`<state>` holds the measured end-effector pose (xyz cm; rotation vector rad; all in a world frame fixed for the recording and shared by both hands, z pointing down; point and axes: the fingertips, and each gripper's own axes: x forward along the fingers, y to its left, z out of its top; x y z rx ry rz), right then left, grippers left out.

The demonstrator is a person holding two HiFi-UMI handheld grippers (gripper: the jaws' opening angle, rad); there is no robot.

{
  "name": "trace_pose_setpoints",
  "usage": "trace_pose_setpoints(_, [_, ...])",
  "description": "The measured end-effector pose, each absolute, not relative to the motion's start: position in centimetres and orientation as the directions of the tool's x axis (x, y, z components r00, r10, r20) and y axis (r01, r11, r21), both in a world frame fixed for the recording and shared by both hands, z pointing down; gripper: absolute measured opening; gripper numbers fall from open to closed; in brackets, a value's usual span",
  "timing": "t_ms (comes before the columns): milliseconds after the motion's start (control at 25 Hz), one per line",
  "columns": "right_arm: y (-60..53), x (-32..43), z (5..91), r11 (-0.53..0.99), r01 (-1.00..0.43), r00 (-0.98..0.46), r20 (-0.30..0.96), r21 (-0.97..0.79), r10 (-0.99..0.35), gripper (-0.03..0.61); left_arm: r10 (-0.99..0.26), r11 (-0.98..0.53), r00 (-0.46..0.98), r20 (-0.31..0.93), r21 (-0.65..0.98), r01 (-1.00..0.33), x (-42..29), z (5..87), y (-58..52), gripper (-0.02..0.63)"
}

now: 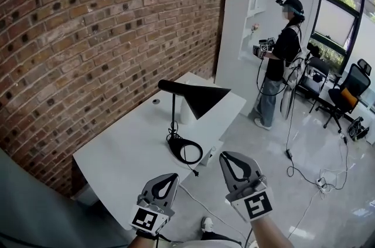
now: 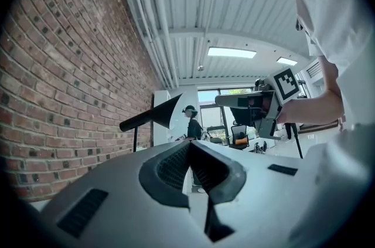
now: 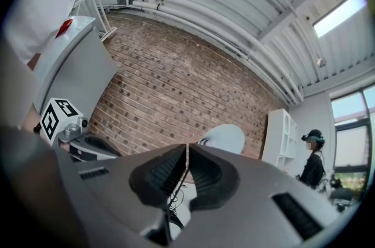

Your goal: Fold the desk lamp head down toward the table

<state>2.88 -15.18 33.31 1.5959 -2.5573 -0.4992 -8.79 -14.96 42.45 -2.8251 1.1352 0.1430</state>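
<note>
Before desk lamp (image 1: 202,97), left gripper (image 1: 167,176), right gripper (image 1: 230,155) closed, apparently empty.

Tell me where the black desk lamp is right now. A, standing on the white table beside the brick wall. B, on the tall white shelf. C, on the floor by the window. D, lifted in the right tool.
A: the desk lamp stands upright with its round base on the white table, right next to the brick wall.

Matt black desk lamp (image 1: 193,97), smooth white table (image 1: 126,150), rough brick wall (image 1: 88,24), glossy floor (image 1: 304,182).
</note>
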Motion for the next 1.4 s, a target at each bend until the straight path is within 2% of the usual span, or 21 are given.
trace_pose_setpoints(400, [-19.8, 5.2, 30.5, 0.354, -0.862, -0.427, -0.143, 0.362, -0.893, 0.021, -0.692, -0.713, 0.713, -0.111, -0.045, -0.699, -7.3, 42.3, -17.7, 0.008])
trace_pose_setpoints(520, [-20.9, 5.8, 29.8, 0.342, -0.86, -0.423, -0.153, 0.379, -0.893, 0.077, -0.694, -0.712, 0.712, -0.103, -0.044, -0.701, -6.9, 42.3, -18.3, 0.008])
trace_pose_setpoints(720, [-22.4, 6.0, 28.8, 0.346, -0.845, -0.44, -0.164, 0.408, -0.883, 0.088, -0.704, -0.703, 0.703, -0.101, -0.044, -0.71, -6.7, 42.2, -19.2, 0.008])
trace_pose_setpoints(920, [-23.9, 5.8, 28.2, 0.358, -0.826, -0.463, -0.161, 0.434, -0.872, 0.137, -0.715, -0.689, 0.689, -0.113, -0.045, -0.723, -6.7, 41.5, -20.2, 0.008])
trace_pose_setpoints(1400, [-27.3, 6.3, 26.5, 0.362, -0.788, -0.496, -0.166, 0.499, -0.852, 0.164, -0.747, -0.654, 0.652, -0.131, -0.032, -0.756, -6.4, 40.5, -22.6, 0.008])
